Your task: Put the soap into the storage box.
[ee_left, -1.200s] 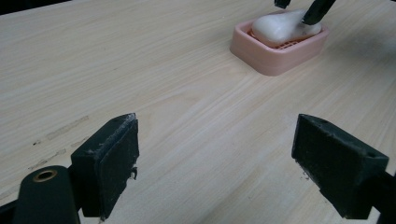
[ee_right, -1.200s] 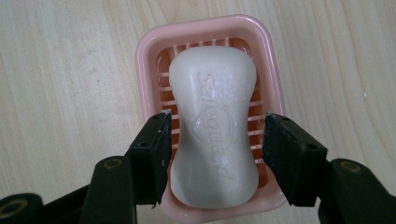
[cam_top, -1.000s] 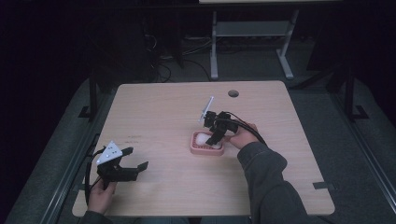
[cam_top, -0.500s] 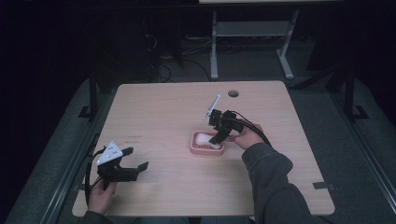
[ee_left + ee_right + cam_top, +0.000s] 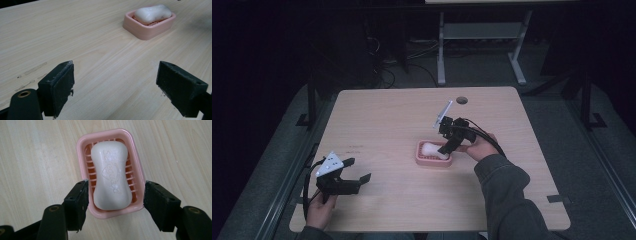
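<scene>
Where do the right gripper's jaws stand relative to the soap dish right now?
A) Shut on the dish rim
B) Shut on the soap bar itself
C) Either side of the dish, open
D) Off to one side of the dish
C: in the right gripper view the right gripper has its jaws spread apart flanking the pink soap dish, with the white soap bar lying in it.

white soap bar (image 5: 111,176) (embossed), in pink dish (image 5: 82,147)
</scene>
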